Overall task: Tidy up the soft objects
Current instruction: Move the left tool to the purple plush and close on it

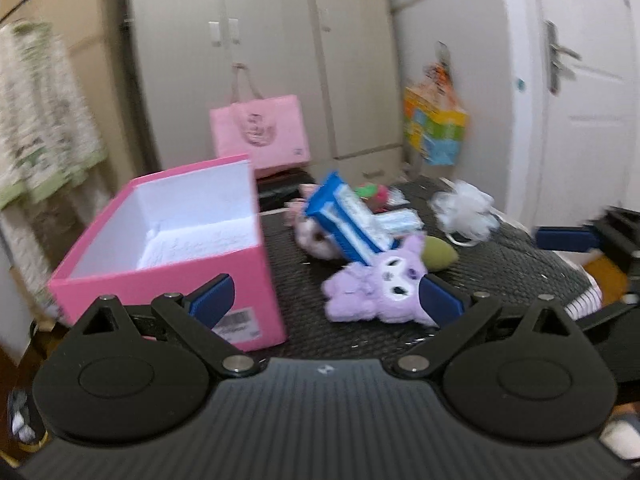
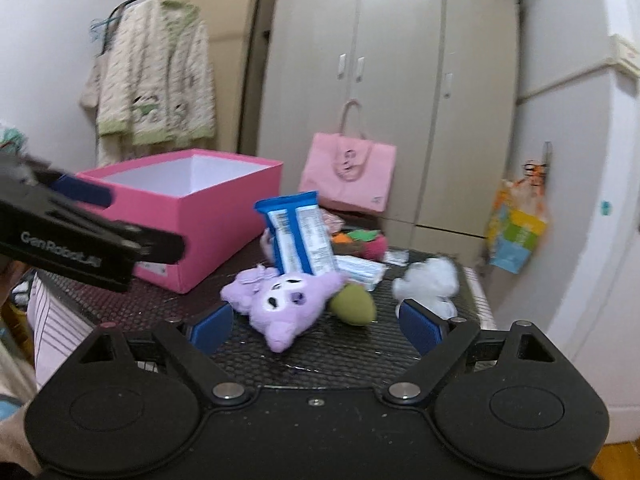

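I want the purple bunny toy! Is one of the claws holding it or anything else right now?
No, nothing is held. The left claw and right claw are both open, and the purple plush lies loose on the table.

Pink box (image 2: 208, 216), lilac plush (image 2: 280, 304), olive-green sponge (image 2: 354, 308), white puff (image 2: 428, 284), blue-and-white packet (image 2: 300, 232).

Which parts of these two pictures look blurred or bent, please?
Left wrist view: the hanging garment and the colourful bag smear with motion; the pink box stays fairly crisp. Right wrist view: the wardrobe bows from fisheye distortion; the purple plush looks soft.
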`<action>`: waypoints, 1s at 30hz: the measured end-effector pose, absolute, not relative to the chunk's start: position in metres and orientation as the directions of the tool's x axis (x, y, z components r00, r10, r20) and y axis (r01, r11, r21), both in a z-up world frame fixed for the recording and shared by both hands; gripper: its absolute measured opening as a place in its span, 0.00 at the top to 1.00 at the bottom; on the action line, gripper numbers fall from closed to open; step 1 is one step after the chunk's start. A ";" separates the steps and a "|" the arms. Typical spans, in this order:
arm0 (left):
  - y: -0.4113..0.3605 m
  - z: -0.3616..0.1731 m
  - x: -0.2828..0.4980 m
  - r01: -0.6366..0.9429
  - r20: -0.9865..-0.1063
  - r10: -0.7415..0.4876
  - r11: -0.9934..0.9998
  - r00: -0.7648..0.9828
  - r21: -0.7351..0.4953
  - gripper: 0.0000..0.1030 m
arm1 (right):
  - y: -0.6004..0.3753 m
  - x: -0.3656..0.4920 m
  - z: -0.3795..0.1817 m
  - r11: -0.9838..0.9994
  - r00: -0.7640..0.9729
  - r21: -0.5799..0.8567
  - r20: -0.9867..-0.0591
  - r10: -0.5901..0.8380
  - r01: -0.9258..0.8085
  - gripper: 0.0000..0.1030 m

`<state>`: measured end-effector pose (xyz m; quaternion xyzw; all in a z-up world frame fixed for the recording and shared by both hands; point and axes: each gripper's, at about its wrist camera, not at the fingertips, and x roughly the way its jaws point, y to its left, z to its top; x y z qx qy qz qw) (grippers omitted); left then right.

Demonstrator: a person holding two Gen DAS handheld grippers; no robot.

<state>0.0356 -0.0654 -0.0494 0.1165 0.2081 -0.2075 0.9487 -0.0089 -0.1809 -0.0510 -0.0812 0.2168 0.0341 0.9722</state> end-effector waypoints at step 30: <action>-0.122 -0.100 0.139 0.548 -0.700 -0.400 0.837 0.592 -0.014 0.13 | -0.191 0.070 -0.118 0.971 0.829 -0.001 -0.522 0.202 -0.237 0.42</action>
